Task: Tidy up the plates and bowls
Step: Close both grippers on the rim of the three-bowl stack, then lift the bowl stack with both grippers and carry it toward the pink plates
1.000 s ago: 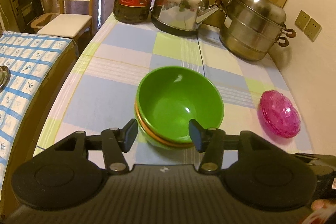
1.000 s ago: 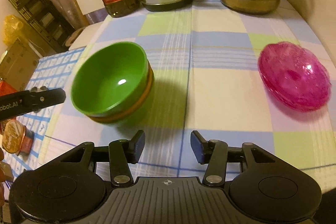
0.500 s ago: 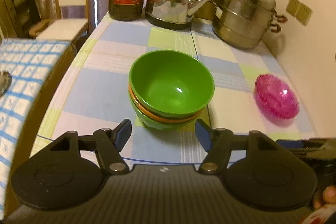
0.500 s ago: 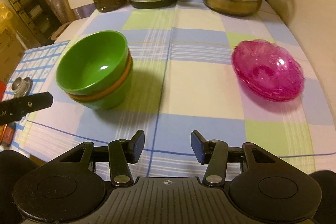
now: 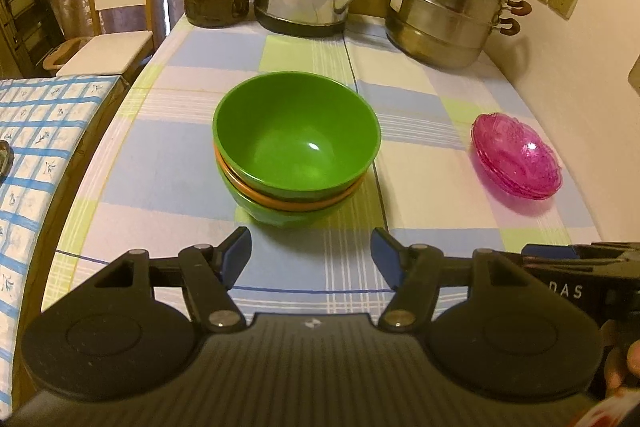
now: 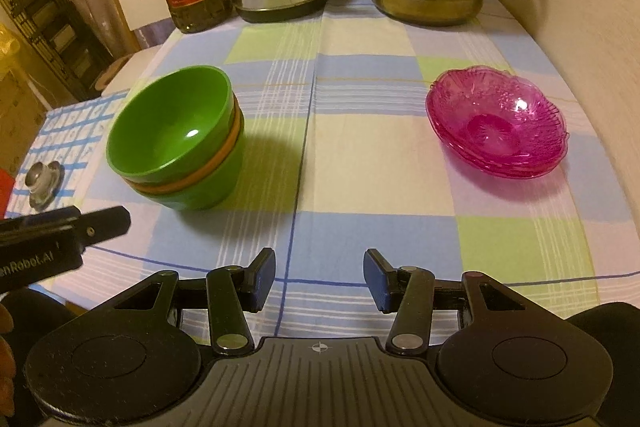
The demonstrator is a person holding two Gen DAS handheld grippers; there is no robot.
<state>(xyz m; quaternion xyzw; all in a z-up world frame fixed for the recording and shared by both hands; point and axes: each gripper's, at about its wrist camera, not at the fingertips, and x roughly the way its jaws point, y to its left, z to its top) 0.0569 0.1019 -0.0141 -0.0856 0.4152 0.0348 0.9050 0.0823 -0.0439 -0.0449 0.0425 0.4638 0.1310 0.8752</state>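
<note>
Both your grippers, left gripper (image 5: 311,259) and right gripper (image 6: 319,279), sat open and empty; bowl stack (image 5: 295,151) just ahead, plates (image 6: 498,121) front-right, so approach rims squarely.

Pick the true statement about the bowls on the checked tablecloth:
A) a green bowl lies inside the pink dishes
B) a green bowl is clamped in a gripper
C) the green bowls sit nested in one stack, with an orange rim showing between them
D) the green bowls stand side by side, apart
C: the green bowls form one nested stack with an orange rim between them, well apart from the pink dishes.
</note>
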